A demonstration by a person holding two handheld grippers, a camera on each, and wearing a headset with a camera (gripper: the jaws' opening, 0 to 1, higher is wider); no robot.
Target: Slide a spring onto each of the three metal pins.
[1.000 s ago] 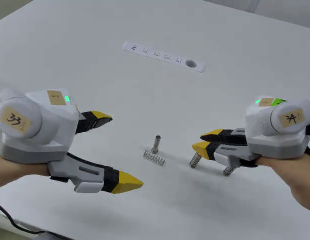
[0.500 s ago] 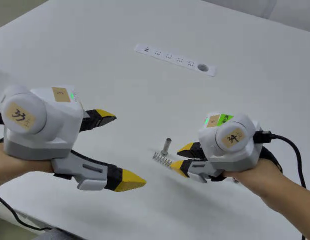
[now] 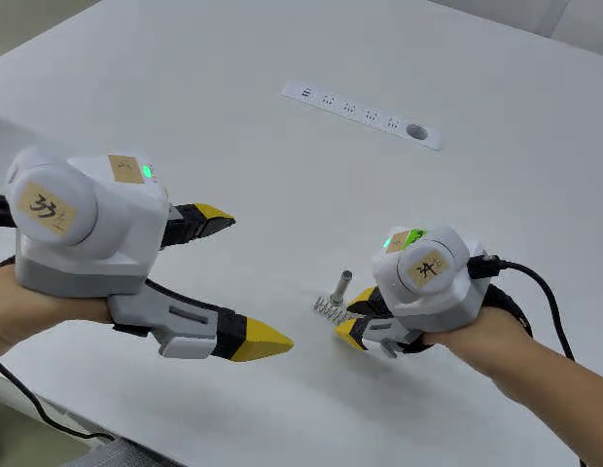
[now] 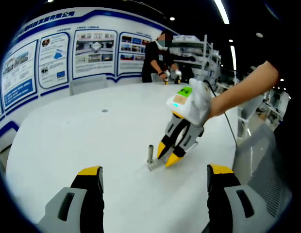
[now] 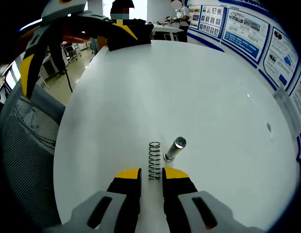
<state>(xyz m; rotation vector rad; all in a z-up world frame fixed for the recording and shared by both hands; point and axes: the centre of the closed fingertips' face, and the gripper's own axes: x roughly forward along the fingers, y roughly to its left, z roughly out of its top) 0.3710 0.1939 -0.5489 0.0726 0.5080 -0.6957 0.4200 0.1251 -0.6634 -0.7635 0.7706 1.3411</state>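
The left gripper (image 3: pixel 245 278) gapes wide, holding nothing. The right gripper (image 5: pixel 151 173) narrows around 1 spring's (image 5: pixel 154 158) near end (pinched or not, I cannot tell), just beside an upright pin (image 5: pixel 174 149) on the table (image 5: pixel 189 87).

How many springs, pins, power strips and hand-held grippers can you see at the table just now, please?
Spring: 1
Pin: 1
Power strip: 1
Hand-held grippers: 2, the left hand-held gripper and the right hand-held gripper
Total: 5
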